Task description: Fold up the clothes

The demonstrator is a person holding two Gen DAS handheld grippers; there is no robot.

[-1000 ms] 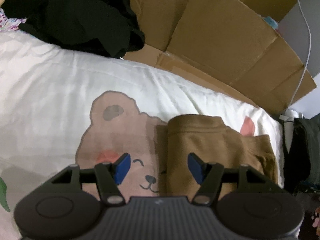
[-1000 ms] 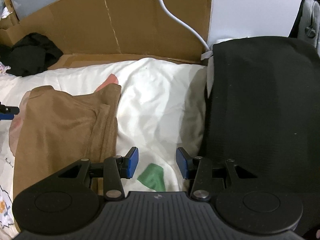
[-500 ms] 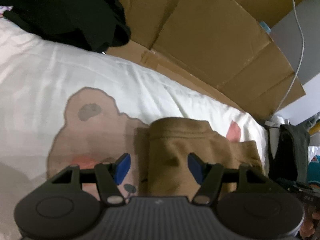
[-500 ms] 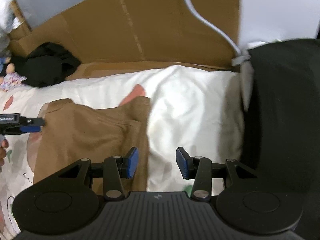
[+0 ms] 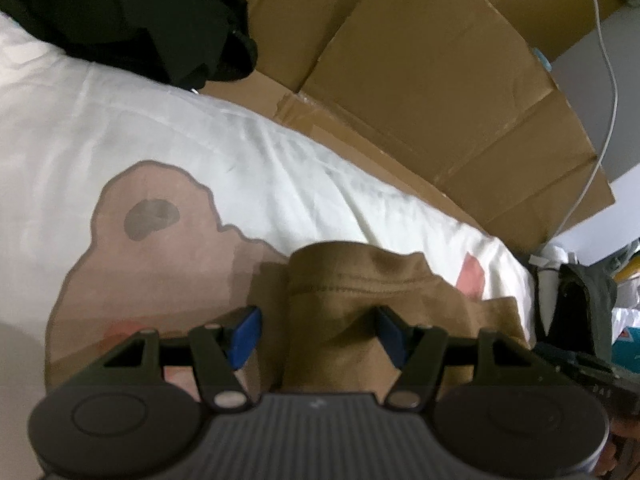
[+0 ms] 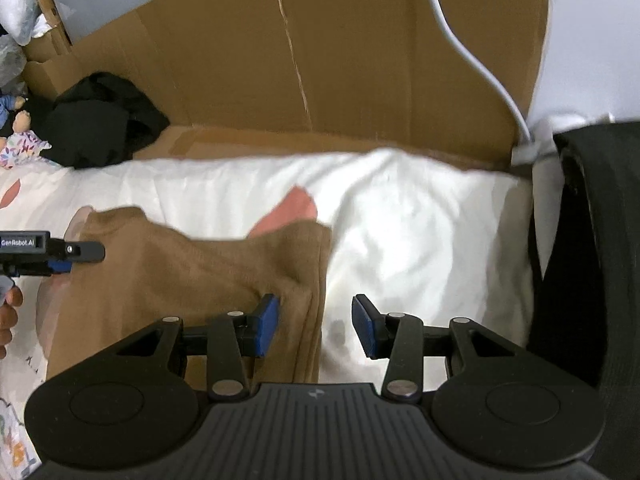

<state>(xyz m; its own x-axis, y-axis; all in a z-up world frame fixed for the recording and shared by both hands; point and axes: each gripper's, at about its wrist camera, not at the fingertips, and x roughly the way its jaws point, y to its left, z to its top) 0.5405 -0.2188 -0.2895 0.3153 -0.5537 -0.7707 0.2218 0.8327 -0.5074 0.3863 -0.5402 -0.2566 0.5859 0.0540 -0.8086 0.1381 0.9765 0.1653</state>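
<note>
Two wrist views look down on a bed covered with a white sheet (image 5: 100,128) printed with a cartoon bear. A brown garment (image 6: 192,280) lies on it, in the lower middle of the left wrist view and the lower left of the right wrist view. It looks partly folded already: its near end is a narrow band with a stitched hem (image 5: 352,286), and a wider layer spreads behind it toward the right of the left wrist frame.

The left gripper (image 5: 318,330) sits at the bottom centre of its frame, jaws apart, straddling the narrow hem end without pinching it. The right gripper (image 6: 314,326) sits at the bottom centre of its frame, jaws also apart, over the garment's right edge where cloth meets bare sheet. Its left pad is above brown fabric, its right pad above the sheet; nothing is clamped.

In my judgement, at least one more fold remains, and neither claw has taken hold for it.

A heap of black clothes (image 6: 100,120) lies in the upper left of both frames, seemingly not yet folded. Flattened cardboard (image 6: 320,60) fills the top, crossed by a white cable (image 6: 472,60).
</note>
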